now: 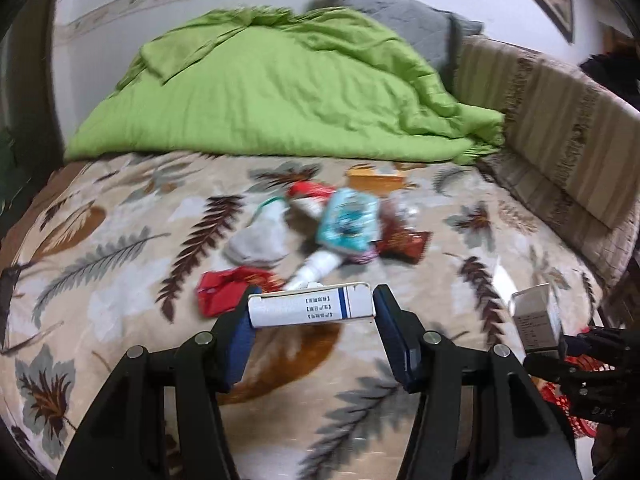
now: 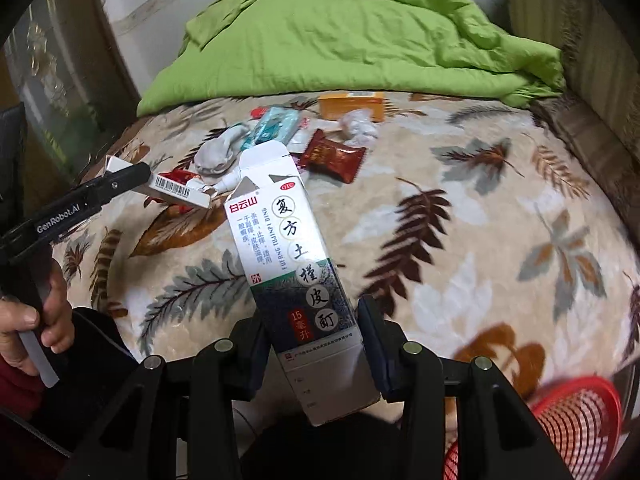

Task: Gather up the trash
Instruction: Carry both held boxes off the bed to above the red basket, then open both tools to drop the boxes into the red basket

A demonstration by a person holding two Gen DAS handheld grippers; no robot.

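1. Two cartons are in hand. The left claw (image 1: pixel 314 306) is closed across the ends of a white carton with a blue stripe (image 1: pixel 312 310), held crosswise and clear of the bed (image 1: pixel 120 320).
2. The right claw (image 2: pixel 310 350) grips a tall medicine box (image 2: pixel 292 272) near its base, flap open and pointing away, probably for dropping into the red basket (image 2: pixel 576 424) at the bed's near right corner.
3. Remaining trash lies mid-bed: red wrapper (image 1: pixel 224 290), teal packet (image 1: pixel 348 220), brown sachet (image 2: pixel 332 154), orange box (image 2: pixel 352 105), crumpled tissue (image 2: pixel 358 124).
4. The green quilt (image 1: pixel 280 88) covers the far edge; nothing blocks the way to the basket.
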